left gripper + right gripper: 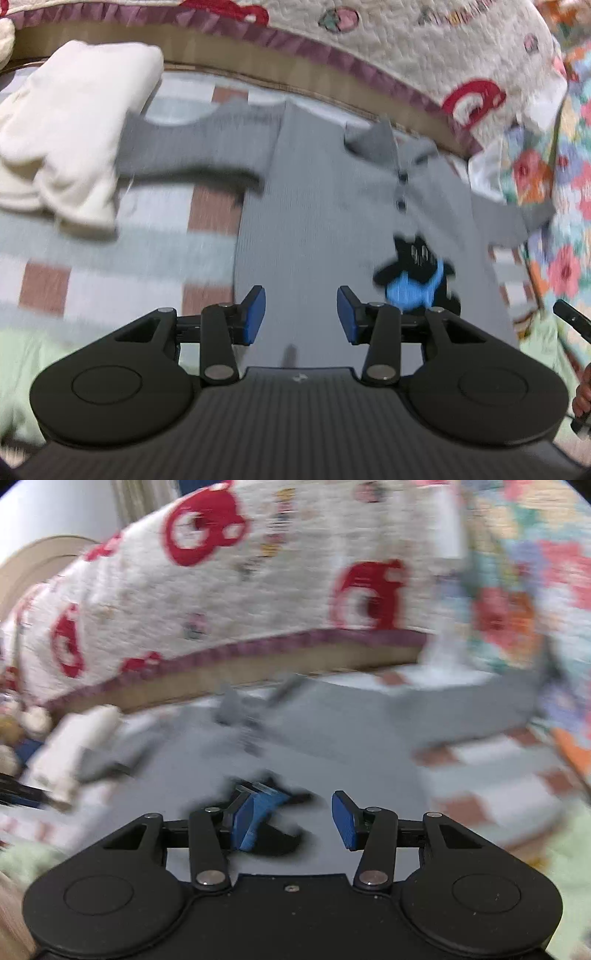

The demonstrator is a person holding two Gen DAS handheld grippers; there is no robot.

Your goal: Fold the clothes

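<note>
A grey polo shirt (314, 206) lies spread face up on the bed, collar (373, 142) toward the headboard, with a black and blue cat print (413, 273) on its chest. My left gripper (301, 314) hovers open over the shirt's lower body, nothing between its blue pads. In the right wrist view the same shirt (332, 738) fills the middle, blurred by motion. My right gripper (291, 823) is open just above it, its left pad over the cat print (280, 830). One sleeve (184, 155) reaches left, the other (461, 709) right.
A folded cream garment (70, 136) lies at the left, overlapping the sleeve end. The checked bedsheet (110, 258) lies underneath. A white quilt with red prints (240, 590) hangs over the headboard. A floral blanket (561, 221) is bunched at the right.
</note>
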